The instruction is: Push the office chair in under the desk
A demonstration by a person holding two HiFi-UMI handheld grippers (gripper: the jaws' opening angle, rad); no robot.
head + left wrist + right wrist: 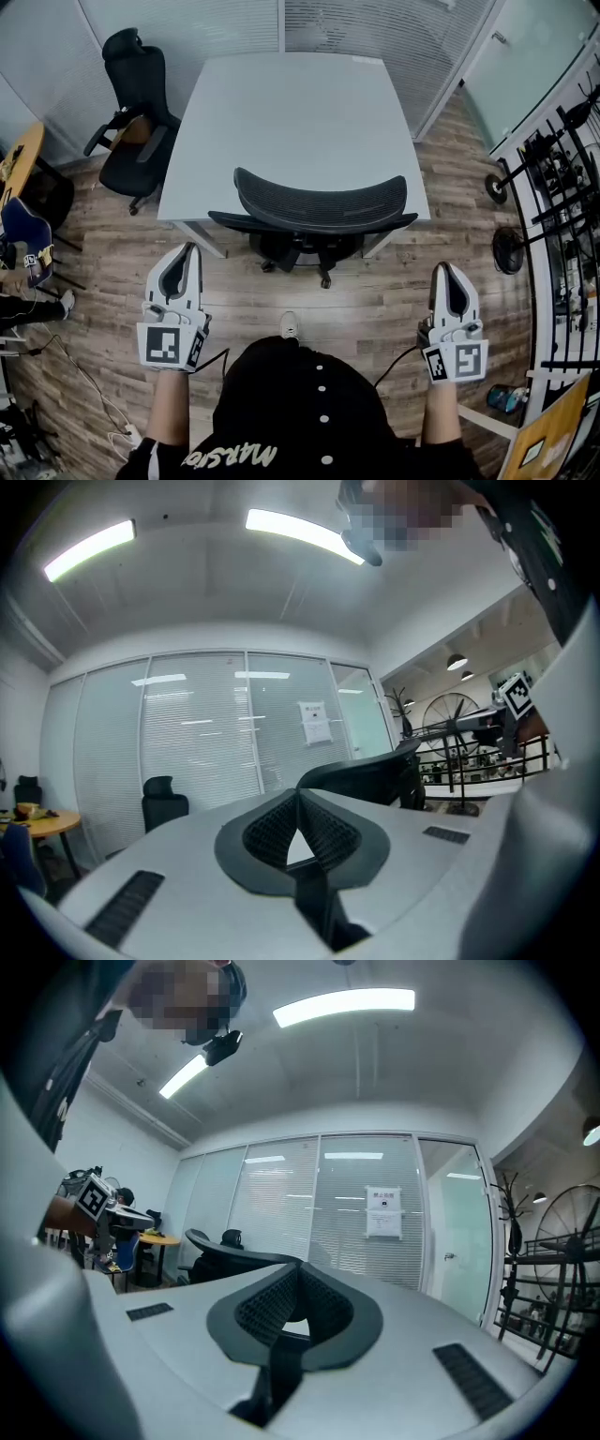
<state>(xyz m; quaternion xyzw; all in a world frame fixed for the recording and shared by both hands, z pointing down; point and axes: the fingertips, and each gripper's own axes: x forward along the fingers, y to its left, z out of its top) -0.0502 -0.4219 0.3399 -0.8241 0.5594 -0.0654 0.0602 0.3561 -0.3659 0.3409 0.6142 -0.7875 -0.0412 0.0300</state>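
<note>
The black mesh office chair [319, 202] stands with its seat in under the white desk [291, 112]; its curved backrest lies along the desk's near edge. My left gripper [190, 247] is shut and empty, a short way back from the backrest's left end. My right gripper [441, 269] is also shut and empty, off the backrest's right end. Neither touches the chair. In the left gripper view the closed jaws [298, 794] point level, with the chair's backrest [370, 775] just to the right. In the right gripper view the closed jaws [300, 1267] have the backrest [234, 1258] to the left.
A second black chair [136, 103] stands at the desk's left side. Glass partitions with blinds close off the far side. A round yellow table [19, 159] and a blue chair [26, 234] sit at the left, a metal rack [553, 187] at the right. Cables [84, 384] trail on the wooden floor.
</note>
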